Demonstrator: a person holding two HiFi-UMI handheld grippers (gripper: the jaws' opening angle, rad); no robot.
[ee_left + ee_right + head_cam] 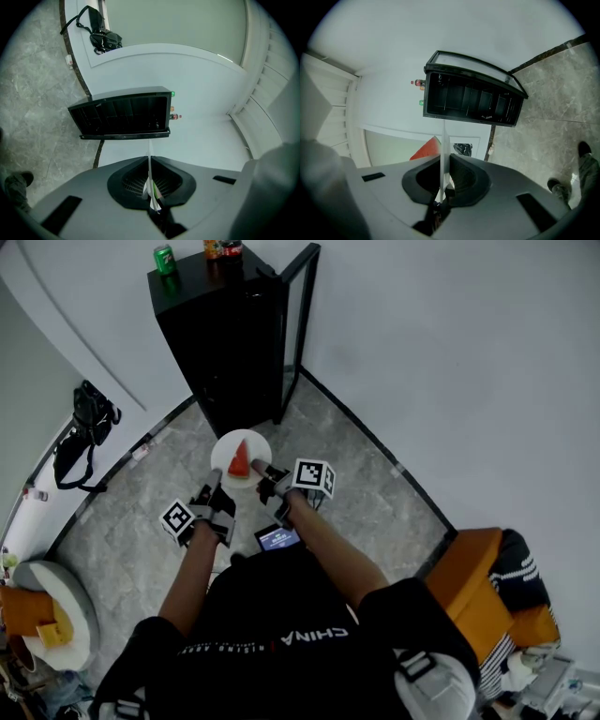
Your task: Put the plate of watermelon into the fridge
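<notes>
A white plate (225, 461) carrying a red watermelon wedge (240, 459) is held level above the floor in front of a black fridge (225, 343), whose glass door (298, 315) stands open to the right. My left gripper (217, 486) is shut on the plate's near left rim and my right gripper (263, 474) on its near right rim. The left gripper view shows the plate (149, 161) edge-on between the jaws of the left gripper (150, 187), with the fridge (124, 115) beyond. In the right gripper view the right gripper (442, 190) pinches the plate (443, 150), with the watermelon (426, 150) to the plate's left and the fridge (471, 101) ahead.
A green can (165, 259) and bottles (223, 249) stand on top of the fridge. A black bag (84, 432) hangs on the left wall. An orange chair (483, 592) is at the right and a round grey stool (56, 615) with orange items at the lower left.
</notes>
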